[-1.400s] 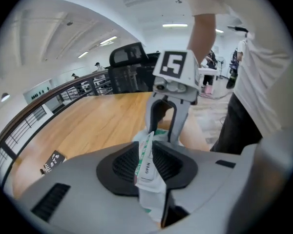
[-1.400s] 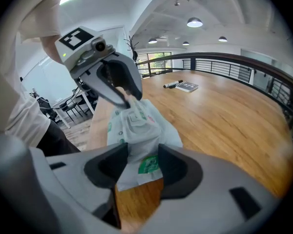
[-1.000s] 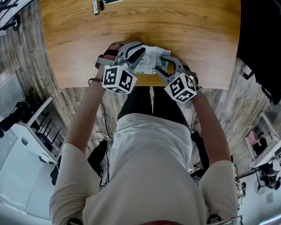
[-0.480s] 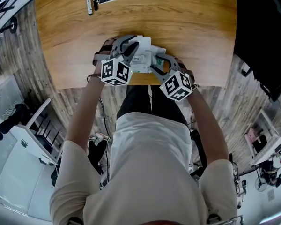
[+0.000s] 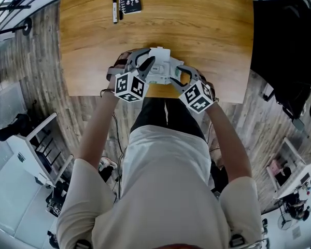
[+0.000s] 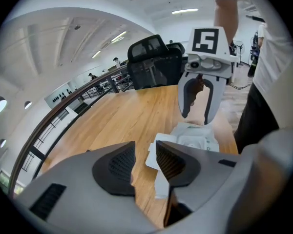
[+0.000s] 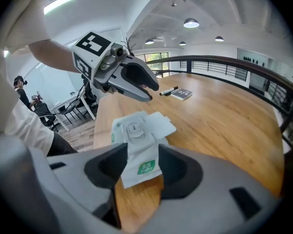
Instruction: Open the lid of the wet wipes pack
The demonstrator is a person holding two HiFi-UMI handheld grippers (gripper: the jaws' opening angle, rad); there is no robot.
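The white wet wipes pack (image 5: 163,71) hangs just above the near edge of the wooden table (image 5: 207,40). My right gripper (image 7: 136,162) is shut on its near end, where the green label is. The pack's lid (image 7: 158,123) is flipped open and lies beside the dispenser opening (image 7: 133,129). My left gripper (image 6: 142,155) hovers over the pack's far left side with its jaws open and nothing between the pads. Past those jaws I see the open lid (image 6: 158,152) and the right gripper (image 6: 198,99). In the head view the left gripper (image 5: 145,62) and right gripper (image 5: 178,75) flank the pack.
A black marker pen (image 5: 114,9) and a black card (image 5: 130,2) lie at the table's far left. A dark chair (image 6: 154,62) stands beyond the table. The person's legs are right behind the near table edge (image 5: 145,91).
The lid has swung open away from me and the left gripper has come off it with its jaws wider. Both grippers and the pack have risen a little.
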